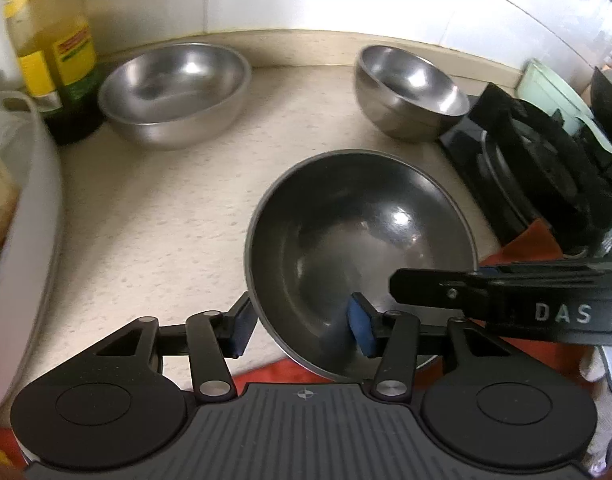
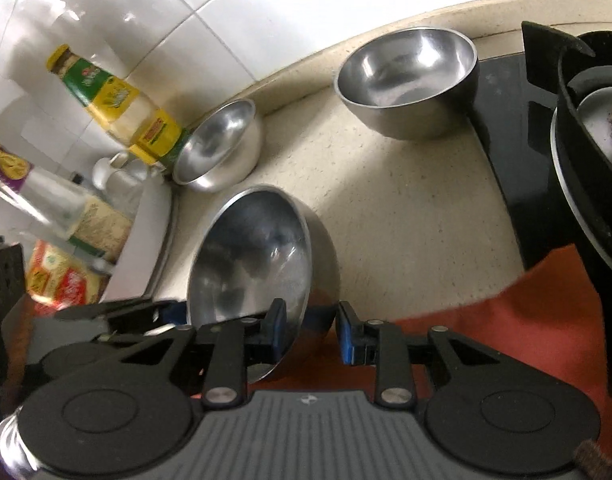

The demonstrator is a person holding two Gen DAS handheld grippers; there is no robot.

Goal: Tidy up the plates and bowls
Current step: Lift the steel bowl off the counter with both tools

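Partly cut off at the left edge of the left wrist view, a white tub (image 1: 21,208) hides its contents behind a blurred wall; above it a bottle (image 1: 51,40) with a yellow label loses its top to the frame. Right of the bottle, at the back of the table (image 1: 153,232), stands a wide steel bowl (image 1: 173,92). A second, deeper steel bowl (image 1: 410,92) sits at upper right, just beside a black stove (image 1: 546,168) whose far side runs out of view. At lower centre a dark-looking bowl (image 1: 358,248) lies tilted; the left tool (image 1: 301,324) pinches its near rim, one pad outside the wall, the other inside. The right tool's arm, lettered "DAS", crosses the lower right and covers part of the rim.

In the right wrist view, bottles and packets at far left are smeared by blur. The bottle (image 2: 113,100) leans in the upper left beside the wide bowl (image 2: 217,148). Below centre the held bowl (image 2: 253,276) shows as steel; the right tool (image 2: 310,332) grips its rim with a pad either side. At the top stands the deeper bowl (image 2: 406,76), touching the stove (image 2: 506,152) edge. An orange cloth (image 2: 486,320) fills the lower right.
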